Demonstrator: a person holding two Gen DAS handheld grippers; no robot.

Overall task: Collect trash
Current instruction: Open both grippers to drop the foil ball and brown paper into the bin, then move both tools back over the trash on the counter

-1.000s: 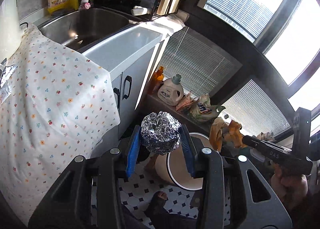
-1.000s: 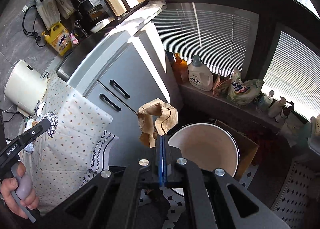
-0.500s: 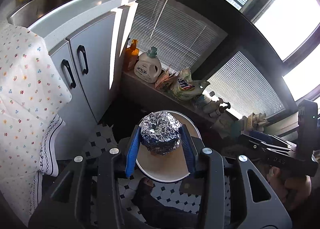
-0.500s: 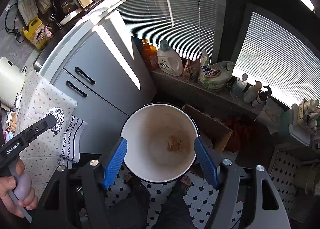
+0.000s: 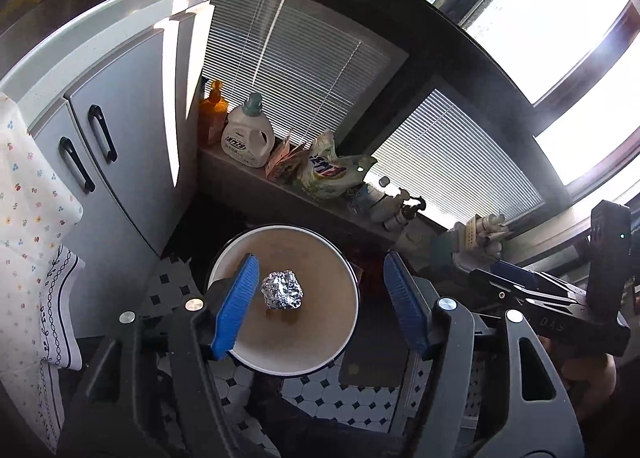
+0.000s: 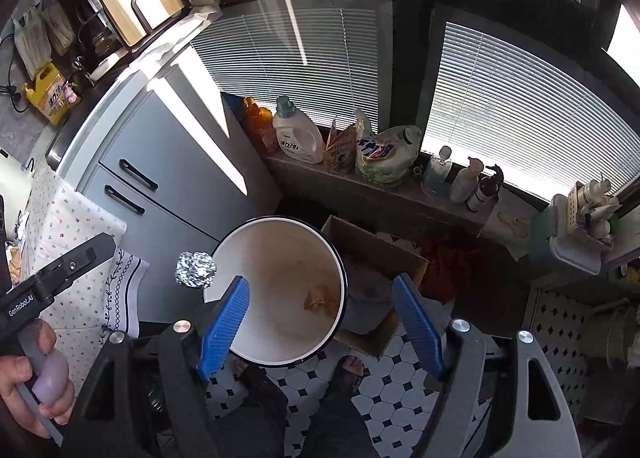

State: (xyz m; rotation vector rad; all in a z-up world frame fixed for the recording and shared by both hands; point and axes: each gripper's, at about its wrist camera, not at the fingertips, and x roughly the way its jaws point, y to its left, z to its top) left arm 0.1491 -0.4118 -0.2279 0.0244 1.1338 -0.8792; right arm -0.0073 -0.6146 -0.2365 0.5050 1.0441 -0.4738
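A white round trash bin (image 5: 344,350) stands on the tiled floor below both grippers; it also shows in the right wrist view (image 6: 240,254). A crumpled foil ball (image 5: 282,290) is in the air over the bin's mouth, free of the jaws; in the right wrist view the foil ball (image 6: 196,269) hangs at the bin's left rim. My left gripper (image 5: 320,308) is open and empty above the bin. My right gripper (image 6: 322,312) is open and empty above the bin. A brown paper scrap (image 6: 318,301) lies on the bin's bottom.
A grey cabinet (image 5: 120,162) with black handles stands left of the bin. A cardboard box (image 6: 376,262) sits right of it. A window ledge (image 6: 384,194) carries detergent bottles and bags. A flowered tablecloth (image 5: 24,226) hangs at the left.
My left gripper opened and let the foil ball go; the ball is dropping toward the bin. My right gripper earlier opened and dropped the brown paper, which now lies in the bin.
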